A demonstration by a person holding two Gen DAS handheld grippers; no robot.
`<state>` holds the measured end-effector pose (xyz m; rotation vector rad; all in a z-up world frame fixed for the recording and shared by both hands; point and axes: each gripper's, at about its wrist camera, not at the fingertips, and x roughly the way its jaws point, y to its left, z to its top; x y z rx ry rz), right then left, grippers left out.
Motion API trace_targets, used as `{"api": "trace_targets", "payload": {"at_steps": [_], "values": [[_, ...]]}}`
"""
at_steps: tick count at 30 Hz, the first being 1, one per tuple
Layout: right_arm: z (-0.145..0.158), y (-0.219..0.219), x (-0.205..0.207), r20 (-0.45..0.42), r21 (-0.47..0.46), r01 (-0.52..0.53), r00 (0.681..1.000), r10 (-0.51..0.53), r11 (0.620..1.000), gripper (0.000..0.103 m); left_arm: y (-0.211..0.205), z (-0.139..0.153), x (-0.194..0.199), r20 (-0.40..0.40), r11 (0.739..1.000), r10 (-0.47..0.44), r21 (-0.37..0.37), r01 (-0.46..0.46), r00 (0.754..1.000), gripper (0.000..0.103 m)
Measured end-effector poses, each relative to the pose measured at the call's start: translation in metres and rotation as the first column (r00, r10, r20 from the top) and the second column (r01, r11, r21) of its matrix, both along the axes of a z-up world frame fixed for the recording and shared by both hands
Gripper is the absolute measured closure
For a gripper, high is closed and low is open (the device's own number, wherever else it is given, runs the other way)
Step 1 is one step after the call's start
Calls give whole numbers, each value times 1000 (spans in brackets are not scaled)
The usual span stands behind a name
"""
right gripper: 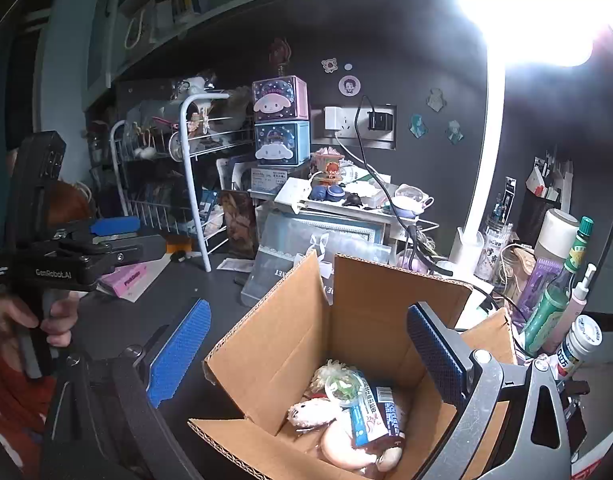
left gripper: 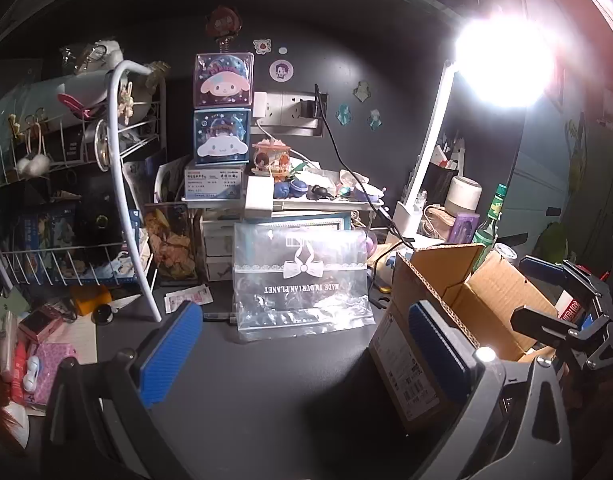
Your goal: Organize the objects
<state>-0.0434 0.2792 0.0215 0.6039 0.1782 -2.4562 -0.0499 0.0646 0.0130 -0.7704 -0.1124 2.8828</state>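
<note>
An open cardboard box (right gripper: 370, 312) stands on the dark desk (right gripper: 118, 320), with plush toys (right gripper: 310, 412) and a blue-and-white packet (right gripper: 370, 412) lying inside. My right gripper (right gripper: 306, 356) hovers over its opening, open, with nothing touching its blue pads (right gripper: 178, 356). My left gripper (left gripper: 306, 356) is open over bare desk, facing a clear plastic bag with a white bow (left gripper: 302, 276). The box (left gripper: 446, 272) sits to its right, and the right gripper (left gripper: 538, 292) shows above it. From the right wrist view the left gripper (right gripper: 146, 236) is at far left, held by a hand (right gripper: 54, 320).
A white wire rack (left gripper: 118, 184) full of small things fills the left. Stacked character boxes (left gripper: 222, 112) and cluttered drawers stand at the back. A lit desk lamp (left gripper: 438, 132), bottles (right gripper: 562, 292) and cables crowd the right. Pink packets (left gripper: 46, 356) lie at the near left.
</note>
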Motion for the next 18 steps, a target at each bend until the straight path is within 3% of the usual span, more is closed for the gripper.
{"api": "trace_targets", "payload": {"at_steps": [18], "values": [[-1, -1, 2, 2, 6, 3, 1000, -3, 1000, 4, 1, 0, 0, 0, 1000, -2, -4, 2, 1000, 1]]}}
